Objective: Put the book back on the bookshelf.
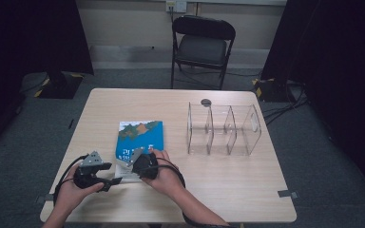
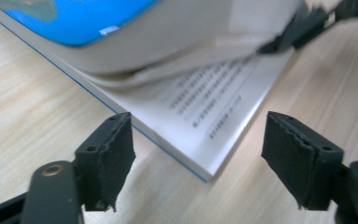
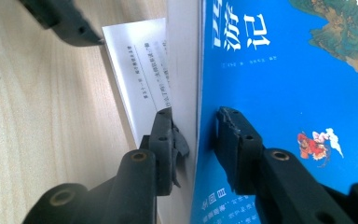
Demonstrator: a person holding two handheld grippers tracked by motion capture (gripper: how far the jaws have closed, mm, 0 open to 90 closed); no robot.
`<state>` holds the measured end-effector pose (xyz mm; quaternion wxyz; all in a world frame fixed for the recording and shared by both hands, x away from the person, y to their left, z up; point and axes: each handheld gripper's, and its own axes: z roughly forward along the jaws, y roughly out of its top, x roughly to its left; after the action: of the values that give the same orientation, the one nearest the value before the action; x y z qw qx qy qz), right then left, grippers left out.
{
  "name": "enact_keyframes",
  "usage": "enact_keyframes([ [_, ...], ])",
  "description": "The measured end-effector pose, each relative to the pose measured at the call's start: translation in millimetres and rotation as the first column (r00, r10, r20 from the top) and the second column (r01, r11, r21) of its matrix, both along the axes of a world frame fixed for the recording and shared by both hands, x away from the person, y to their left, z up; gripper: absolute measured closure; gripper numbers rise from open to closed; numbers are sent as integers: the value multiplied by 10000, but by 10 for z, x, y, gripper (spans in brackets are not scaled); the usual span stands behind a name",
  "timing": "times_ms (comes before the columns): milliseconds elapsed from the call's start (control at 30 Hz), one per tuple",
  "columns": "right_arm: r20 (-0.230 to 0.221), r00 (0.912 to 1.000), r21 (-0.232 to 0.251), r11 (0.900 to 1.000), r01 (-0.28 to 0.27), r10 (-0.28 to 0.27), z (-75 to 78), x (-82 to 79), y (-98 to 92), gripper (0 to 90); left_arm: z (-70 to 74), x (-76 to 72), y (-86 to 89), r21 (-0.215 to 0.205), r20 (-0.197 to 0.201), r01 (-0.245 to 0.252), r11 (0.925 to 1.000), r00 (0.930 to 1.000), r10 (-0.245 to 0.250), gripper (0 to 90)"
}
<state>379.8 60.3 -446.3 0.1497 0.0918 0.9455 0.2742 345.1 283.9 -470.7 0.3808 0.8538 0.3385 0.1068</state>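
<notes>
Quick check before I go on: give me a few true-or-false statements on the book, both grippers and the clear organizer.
1. The right gripper clamps the front cover and top pages of the book. True.
2. The left gripper grips the book's corner. False: its jaws stand open, the corner between them untouched.
3. The book stands inside the clear organizer. False: it lies on the table, left of it.
4. The organizer's compartments are empty. True.

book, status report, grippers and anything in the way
Right gripper shut on front part of book, lifting it. Left gripper open at the book's corner, holding nothing. Clear divider rack well aside; nothing blocking.
</notes>
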Motion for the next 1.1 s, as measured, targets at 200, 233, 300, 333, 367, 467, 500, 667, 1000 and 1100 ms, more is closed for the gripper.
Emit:
enact_keyframes([
  [200,-184,9998,-58,10000,16,-17,56,21,-9,707,-11,-80,25,142,-8,154,9998,9999,-154,224],
  [233,-274,9996,-65,9999,90,-92,73,27,-12,709,-4,-80,44,281,106,255,9993,9996,-258,220],
  [300,-361,9993,-50,9999,132,-134,102,38,-13,712,-8,-105,73,20,19,171,9999,9999,-171,204],
  [333,-388,9991,-70,9998,182,-184,119,40,-7,714,-15,-115,78,-29,11,67,10000,10000,-67,200],
  [367,-455,9986,-102,9996,253,-257,136,40,-4,716,-26,-124,84,86,-34,86,9999,10000,-86,200],
  [467,-416,9988,-192,9995,267,-275,205,55,8,723,-61,-154,62,290,-134,210,9994,9997,-207,198],
  [500,-405,9987,-197,9994,293,-301,236,63,9,726,-64,-163,58,342,-148,366,9987,9992,-361,198],
  [667,-444,9977,-267,9984,501,-512,361,82,0,736,-91,-206,17,323,-169,475,9983,9988,-469,203],
  [1000,-598,9945,-415,9956,838,-862,574,125,-27,747,-179,-198,-43,700,-181,840,9940,9964,-829,229],
  [1100,-740,9927,-403,9949,925,-953,639,120,-34,748,-221,-201,-74,493,-77,751,9960,9972,-748,220],
])
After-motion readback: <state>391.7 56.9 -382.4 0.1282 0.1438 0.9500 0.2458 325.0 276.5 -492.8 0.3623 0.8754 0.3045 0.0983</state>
